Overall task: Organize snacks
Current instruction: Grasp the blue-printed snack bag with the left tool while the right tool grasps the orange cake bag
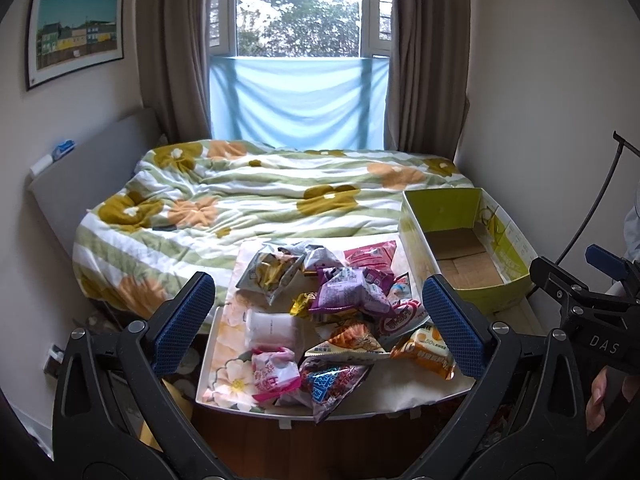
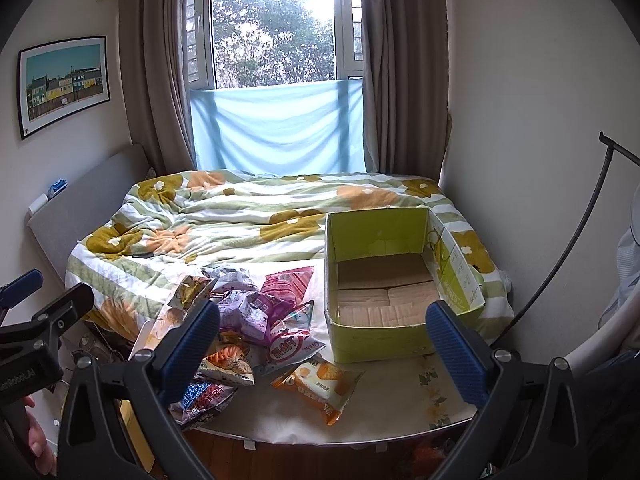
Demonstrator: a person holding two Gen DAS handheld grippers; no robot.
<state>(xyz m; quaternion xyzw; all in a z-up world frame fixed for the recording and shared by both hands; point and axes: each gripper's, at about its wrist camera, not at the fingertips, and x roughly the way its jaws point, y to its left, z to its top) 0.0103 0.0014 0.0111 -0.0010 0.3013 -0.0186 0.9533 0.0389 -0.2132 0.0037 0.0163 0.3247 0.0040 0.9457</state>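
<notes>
A pile of snack packets (image 1: 336, 304) lies on a white floral tray (image 1: 224, 364) at the foot of the bed; it also shows in the right wrist view (image 2: 256, 320). An orange packet (image 2: 320, 384) lies apart at the pile's right. An open green cardboard box (image 1: 468, 248), empty, stands right of the pile and shows in the right wrist view (image 2: 392, 284). My left gripper (image 1: 320, 320) is open and empty, held above the near side of the pile. My right gripper (image 2: 324, 344) is open and empty, between the pile and the box.
A bed with a flowered quilt (image 1: 256, 196) fills the room behind the tray. A grey headboard (image 1: 88, 180) stands at the left. A window with curtains (image 1: 300, 40) is at the back. A black cable (image 2: 568, 256) arcs along the right wall.
</notes>
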